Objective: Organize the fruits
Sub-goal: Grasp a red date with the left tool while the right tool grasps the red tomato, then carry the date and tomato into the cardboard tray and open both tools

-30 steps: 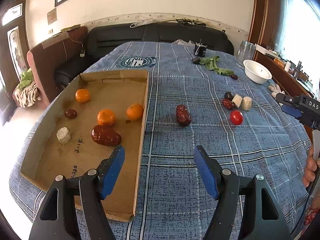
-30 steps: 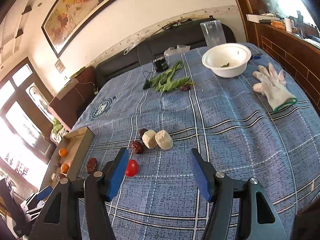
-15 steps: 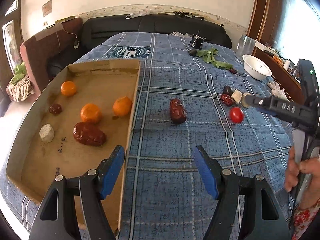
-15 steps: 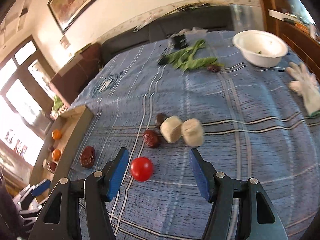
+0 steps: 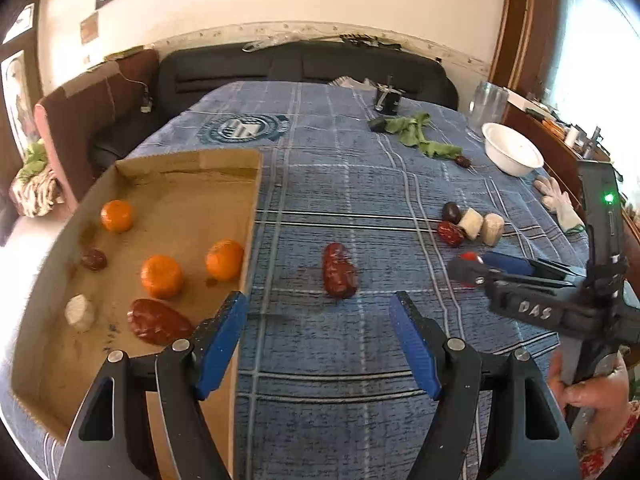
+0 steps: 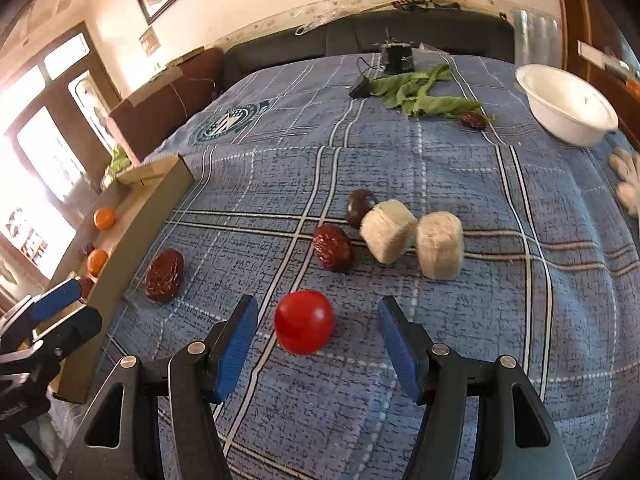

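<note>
A red tomato (image 6: pixel 304 327) lies on the blue checked cloth just ahead of my open right gripper (image 6: pixel 314 340), between its blue pads. My right gripper also shows in the left wrist view (image 5: pixel 480 266) around the tomato (image 5: pixel 469 258). A large brown date (image 5: pixel 339 270) lies mid-table, ahead of my open, empty left gripper (image 5: pixel 318 334). The cardboard tray (image 5: pixel 250 216) at left holds three oranges (image 5: pixel 161 276), a large date (image 5: pixel 158 322), a small date (image 5: pixel 93 259) and a white piece (image 5: pixel 79 312).
Two white chunks (image 6: pixel 440 245), a red date (image 6: pixel 333 247) and a dark fruit (image 6: pixel 359 205) sit beyond the tomato. Green leaves (image 6: pixel 420 92), a white bowl (image 6: pixel 568 106), a white glove (image 5: pixel 558 202) and a black device (image 6: pixel 398 58) lie farther back. A sofa borders the far edge.
My right gripper has moved forward and down so the tomato now sits between its pads. My left gripper has shifted slightly; the large date looks nearer.
</note>
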A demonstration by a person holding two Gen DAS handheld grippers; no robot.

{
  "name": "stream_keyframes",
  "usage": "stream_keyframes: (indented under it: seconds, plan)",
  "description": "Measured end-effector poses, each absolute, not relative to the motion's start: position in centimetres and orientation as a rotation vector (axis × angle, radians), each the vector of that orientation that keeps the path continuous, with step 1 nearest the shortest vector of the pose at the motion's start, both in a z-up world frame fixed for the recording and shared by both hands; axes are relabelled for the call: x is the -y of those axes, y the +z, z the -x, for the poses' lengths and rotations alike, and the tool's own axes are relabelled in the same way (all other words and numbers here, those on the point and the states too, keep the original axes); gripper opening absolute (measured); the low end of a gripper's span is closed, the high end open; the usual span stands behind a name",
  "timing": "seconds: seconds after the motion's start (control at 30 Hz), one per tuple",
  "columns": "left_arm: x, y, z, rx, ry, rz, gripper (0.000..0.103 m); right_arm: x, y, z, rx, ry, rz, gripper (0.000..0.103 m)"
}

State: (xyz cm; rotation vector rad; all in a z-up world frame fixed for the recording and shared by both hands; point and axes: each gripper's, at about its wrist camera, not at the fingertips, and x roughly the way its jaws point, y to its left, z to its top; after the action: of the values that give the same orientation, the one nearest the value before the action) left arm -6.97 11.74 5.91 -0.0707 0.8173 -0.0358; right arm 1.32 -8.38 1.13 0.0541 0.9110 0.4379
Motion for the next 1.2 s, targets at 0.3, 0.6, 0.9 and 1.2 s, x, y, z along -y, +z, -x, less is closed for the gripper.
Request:
stream_keyframes:
  seconds: [0.3, 0.6, 0.9, 1.2]
  plan:
    - [-9.1, 5.3, 3.5, -0.824, -0.106, 0.006, 0.068, 8.4, 1.0, -1.1, -0.902, 0.412, -0.045, 0.035]
    - [-8.4, 2.4, 1.3, -0.909, -0.105, -0.018, 0.067, 8.7, 1.0, -1.0, -0.9, 0.41, -0.053, 0.035]
    - [-9.3, 2.5, 2.2, -0.889, -0.131, 0.068, 0.025, 9.0, 1.2, -0.4, -0.879, 0.403, -0.062, 0.033]
    - [-13.1, 4.6, 6.5, -0.846, -0.152, 0.216, 0.025, 10.0, 1.3, 0.0, -0.856, 0.381, -0.116, 0.032]
